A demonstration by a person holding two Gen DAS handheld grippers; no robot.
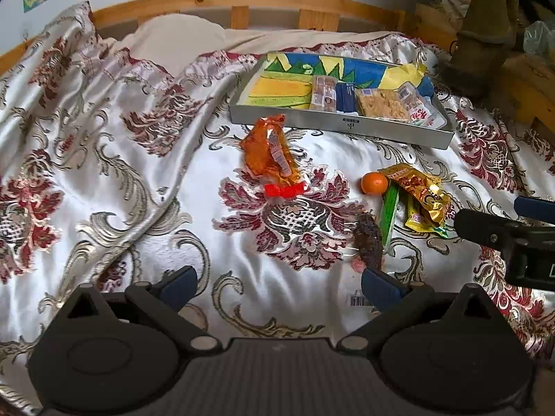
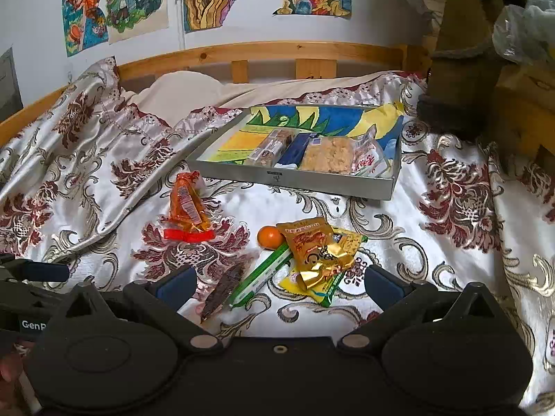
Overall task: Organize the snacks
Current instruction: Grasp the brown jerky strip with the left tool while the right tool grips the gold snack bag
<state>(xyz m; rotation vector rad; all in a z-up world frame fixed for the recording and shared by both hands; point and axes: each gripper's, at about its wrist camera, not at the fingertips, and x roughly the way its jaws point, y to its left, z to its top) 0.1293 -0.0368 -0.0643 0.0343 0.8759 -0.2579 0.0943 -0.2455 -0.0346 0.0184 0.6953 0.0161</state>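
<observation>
A satin bedspread (image 2: 451,277) with maroon floral and gold scroll patterns covered the bed, rumpled at the left. Behind it ran a wooden bed rail (image 2: 263,52), with a cream pillow (image 2: 180,86) just in front. Colourful drawings (image 2: 114,3) hung on the white wall (image 2: 381,31).

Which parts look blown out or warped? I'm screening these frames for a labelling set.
Left wrist view: the satin bedspread glares white below the tray, and the wooden headboard bows from fisheye distortion. Right wrist view: sheen on the gold packet; headboard curved again; corners vignetted black.
</observation>
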